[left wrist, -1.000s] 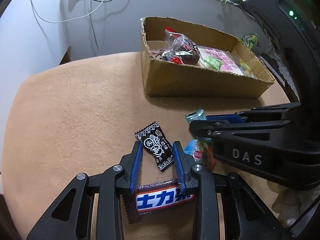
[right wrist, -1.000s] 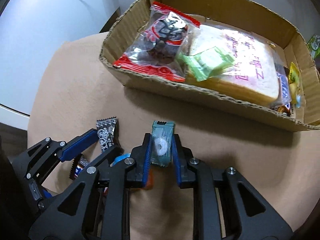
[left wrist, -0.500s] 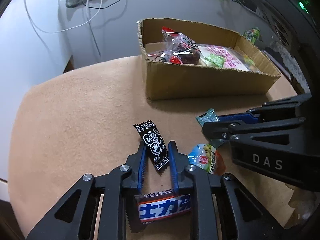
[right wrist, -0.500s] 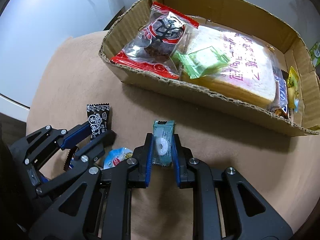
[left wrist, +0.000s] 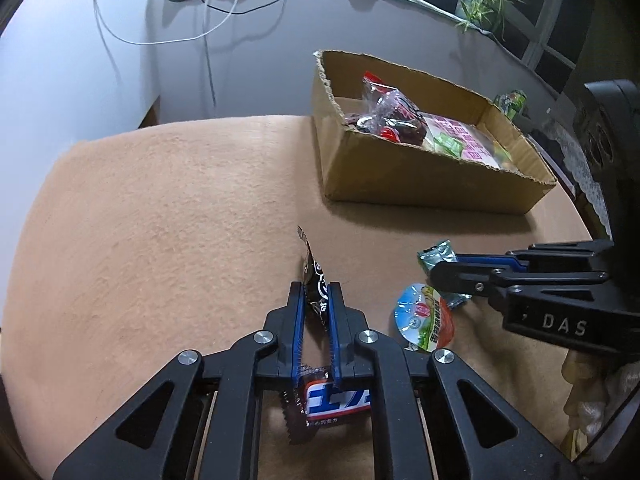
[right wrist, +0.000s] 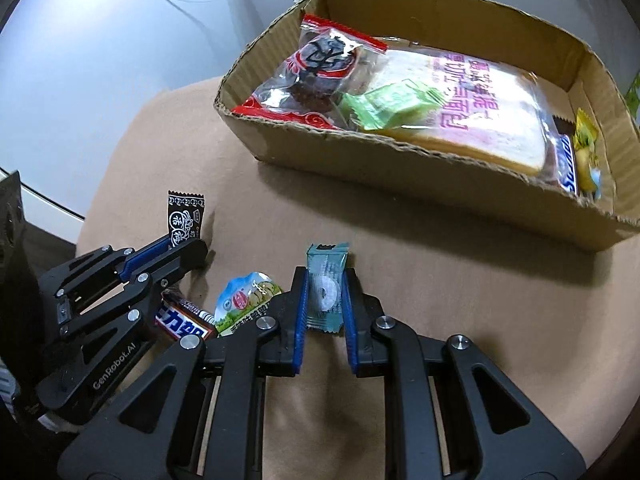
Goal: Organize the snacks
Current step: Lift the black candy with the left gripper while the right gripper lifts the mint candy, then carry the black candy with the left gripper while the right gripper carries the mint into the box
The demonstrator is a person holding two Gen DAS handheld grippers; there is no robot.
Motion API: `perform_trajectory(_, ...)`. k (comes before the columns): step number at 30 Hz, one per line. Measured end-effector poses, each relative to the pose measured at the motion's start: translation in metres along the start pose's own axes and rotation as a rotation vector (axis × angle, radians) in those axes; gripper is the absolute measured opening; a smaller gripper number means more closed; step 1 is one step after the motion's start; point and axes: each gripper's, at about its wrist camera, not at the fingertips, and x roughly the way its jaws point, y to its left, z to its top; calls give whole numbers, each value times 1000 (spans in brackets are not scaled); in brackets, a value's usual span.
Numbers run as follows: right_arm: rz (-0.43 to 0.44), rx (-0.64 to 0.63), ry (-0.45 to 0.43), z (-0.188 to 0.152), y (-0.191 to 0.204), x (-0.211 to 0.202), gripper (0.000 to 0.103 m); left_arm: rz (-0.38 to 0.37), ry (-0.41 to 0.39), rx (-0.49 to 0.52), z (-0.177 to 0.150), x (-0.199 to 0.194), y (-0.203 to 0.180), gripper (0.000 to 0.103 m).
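Note:
My left gripper [left wrist: 316,286] is closing tight on a black candy packet [left wrist: 309,258] with white print, which stands on edge between the pads. The same black candy packet [right wrist: 185,216] sticks up from the left gripper [right wrist: 192,246] in the right wrist view. My right gripper [right wrist: 324,276] is shut on a teal candy packet [right wrist: 326,258], just above the tan cloth. A Snickers bar [left wrist: 340,400] lies under the left fingers. A round jelly cup [left wrist: 424,320] rests between the two grippers. The cardboard box [right wrist: 400,168] behind holds a red-edged bag, a bread pack and a green packet.
The tan cloth [left wrist: 160,220] covers the table, with the cardboard box [left wrist: 420,176] at its far right. A white wall with cables stands behind, and a plant sits on the sill. The right gripper [left wrist: 440,270] reaches in from the right, close beside the jelly cup.
The left jaws closed onto the black candy packet, which went from lying flat to standing on edge. The right gripper kept its hold on the teal packet and shifted slightly.

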Motion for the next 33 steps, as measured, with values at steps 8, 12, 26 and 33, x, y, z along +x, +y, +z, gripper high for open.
perform_trajectory(8, 39, 38, -44, -4, -22, -21, 16, -18, -25, -9, 3, -10, -5, 9)
perform_trajectory(12, 53, 33, -81, -8, -30, -37, 16, -35, -49, -10, 7, -22, -8, 9)
perform_trajectory(26, 38, 60, -199, 16, -81, -112, 16, -112, -156, 21, 48, -50, -45, 9)
perform_trajectory(33, 23, 84, -241, 27, -93, -123, 16, -136, -182, 44, 68, -46, -63, 9)
